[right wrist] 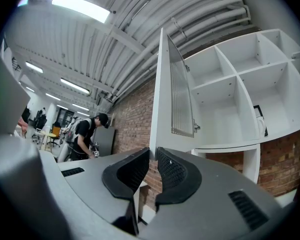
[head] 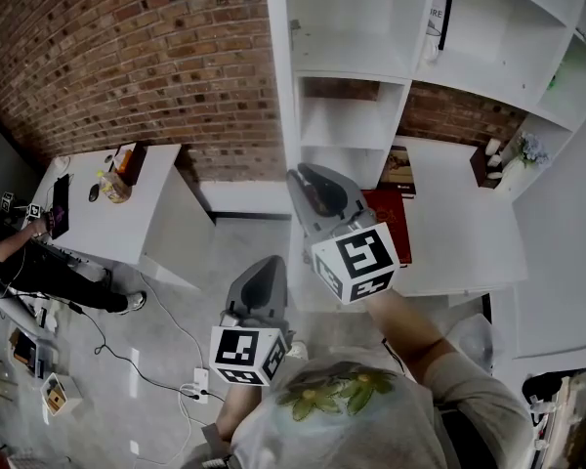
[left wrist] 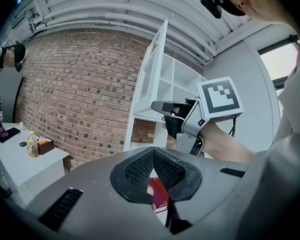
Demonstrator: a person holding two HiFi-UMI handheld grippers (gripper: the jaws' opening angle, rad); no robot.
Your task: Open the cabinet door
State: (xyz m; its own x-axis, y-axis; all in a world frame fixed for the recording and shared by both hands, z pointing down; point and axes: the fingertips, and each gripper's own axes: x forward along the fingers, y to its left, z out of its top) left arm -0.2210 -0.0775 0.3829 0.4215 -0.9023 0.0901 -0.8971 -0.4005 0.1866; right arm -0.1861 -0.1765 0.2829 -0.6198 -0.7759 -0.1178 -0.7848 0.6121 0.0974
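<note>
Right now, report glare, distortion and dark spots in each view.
Head view: evenly lit, fisheye skews the shelving; left gripper view: dark corners, brick wall curves; right gripper view: ceiling lights glare, cabinet door bows.

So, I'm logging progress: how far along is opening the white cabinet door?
Done: the white cabinet door stands swung well out, baring the white shelves. In hand: the right gripper is clamped on the door's edge. Remaining: perhaps a little more swing, then release; the left gripper is shut and empty.
</note>
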